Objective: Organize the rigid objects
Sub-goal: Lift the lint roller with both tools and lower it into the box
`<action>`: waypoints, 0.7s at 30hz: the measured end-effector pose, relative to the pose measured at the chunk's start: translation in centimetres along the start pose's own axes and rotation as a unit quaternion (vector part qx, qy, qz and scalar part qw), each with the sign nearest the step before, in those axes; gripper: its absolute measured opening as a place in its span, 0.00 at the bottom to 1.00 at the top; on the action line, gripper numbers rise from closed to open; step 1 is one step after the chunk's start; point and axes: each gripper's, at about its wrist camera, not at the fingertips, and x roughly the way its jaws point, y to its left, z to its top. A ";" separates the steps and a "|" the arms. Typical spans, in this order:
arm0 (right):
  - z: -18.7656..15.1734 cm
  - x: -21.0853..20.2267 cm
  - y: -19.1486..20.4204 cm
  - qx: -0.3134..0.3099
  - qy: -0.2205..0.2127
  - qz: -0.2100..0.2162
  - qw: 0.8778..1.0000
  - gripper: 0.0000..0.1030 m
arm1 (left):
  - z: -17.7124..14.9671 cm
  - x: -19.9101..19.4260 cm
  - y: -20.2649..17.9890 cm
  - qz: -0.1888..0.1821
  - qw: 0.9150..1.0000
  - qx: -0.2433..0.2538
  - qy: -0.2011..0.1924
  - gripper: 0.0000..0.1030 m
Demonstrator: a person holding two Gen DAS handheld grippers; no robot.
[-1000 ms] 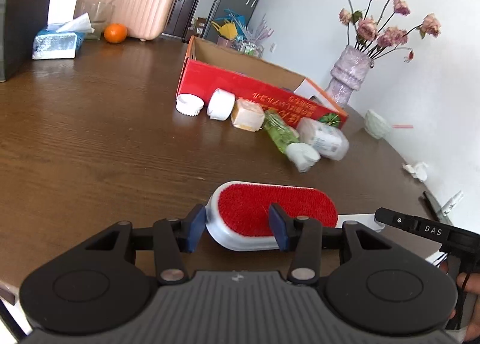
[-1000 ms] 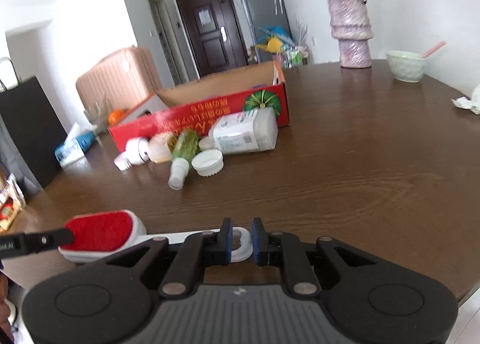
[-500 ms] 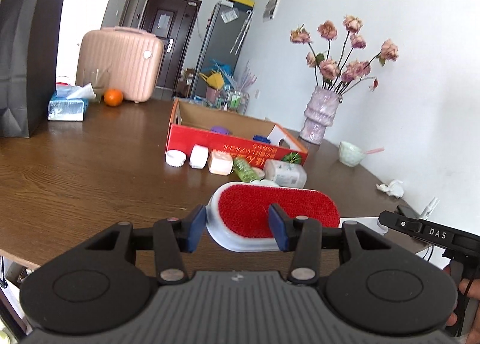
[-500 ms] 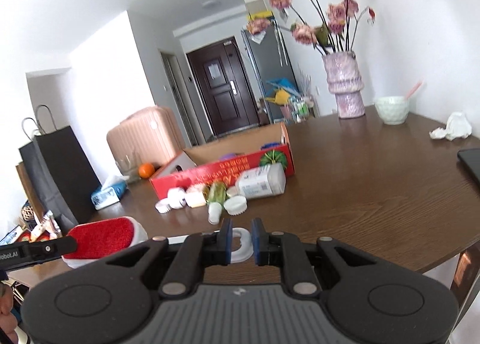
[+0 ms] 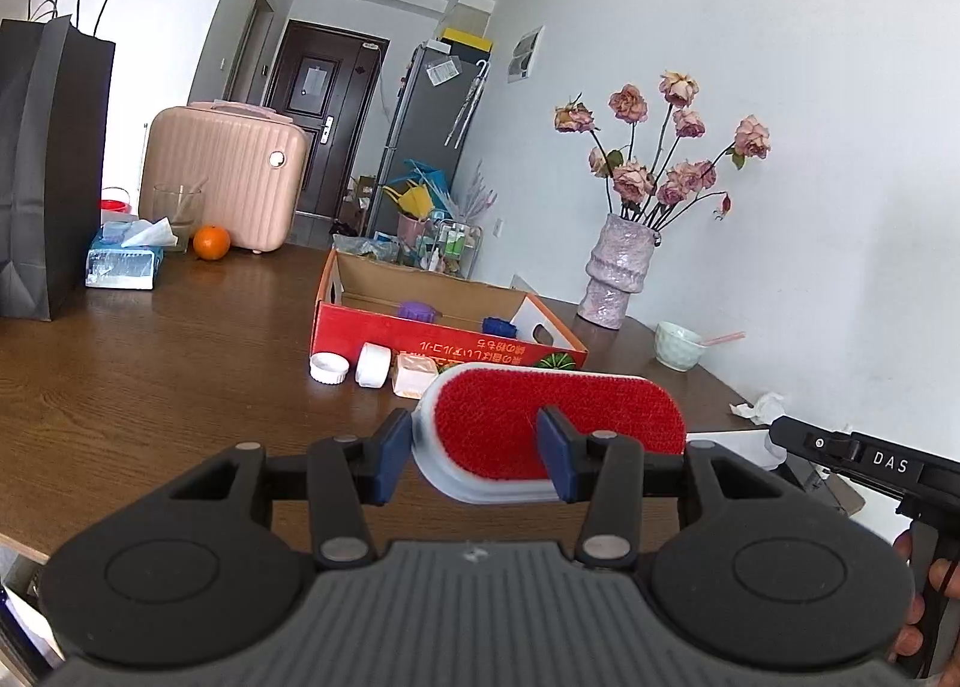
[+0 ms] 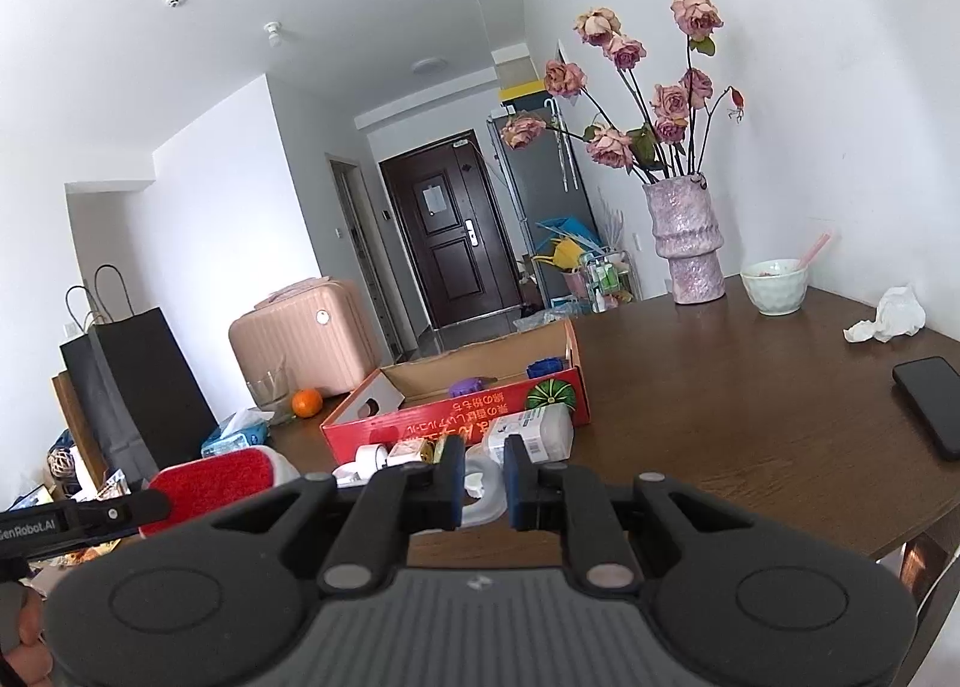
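A white lint brush with a red pad [image 5: 558, 423] is held in the air above the table's near edge. My left gripper [image 5: 474, 456] is shut on its head. My right gripper [image 6: 483, 480] is shut on the white ring end of the brush handle [image 6: 489, 498]; the brush head also shows in the right wrist view [image 6: 222, 474]. A red open cardboard box [image 5: 444, 336] lies ahead on the table, with a purple piece [image 5: 417, 310] and a blue piece [image 5: 499, 325] inside. Loose items lie in front of it: white caps [image 5: 329, 368], a white roll [image 5: 372, 365], a small block [image 5: 414, 374], a white bottle [image 6: 531, 432].
On the brown table [image 5: 150, 363] stand a black paper bag [image 5: 48, 165], a tissue pack [image 5: 126, 258], an orange [image 5: 211, 242], a glass [image 5: 177, 213], a pink suitcase [image 5: 225, 195], a flower vase [image 5: 618, 273], a bowl [image 6: 774, 285], crumpled tissue [image 6: 891, 315] and a phone [image 6: 930, 405].
Both grippers have lifted the brush up and back from the table; the box and loose items now look farther away and lower in view. Both grips are unchanged.
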 end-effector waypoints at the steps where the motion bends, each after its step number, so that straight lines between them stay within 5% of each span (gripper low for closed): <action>1: 0.0 0.3 -0.1 0.001 0.002 0.000 1.000 0.14 | 0.1 0.3 0.1 0.001 1.000 -0.001 0.002 0.45; 9: 1.5 5.9 -1.2 0.015 0.014 0.018 1.000 0.14 | 3.1 4.6 0.5 0.031 0.999 0.017 -0.006 0.45; 21: 6.4 20.2 -2.6 0.033 0.027 0.035 0.998 0.14 | 10.3 18.1 3.7 0.057 0.998 0.008 0.001 0.45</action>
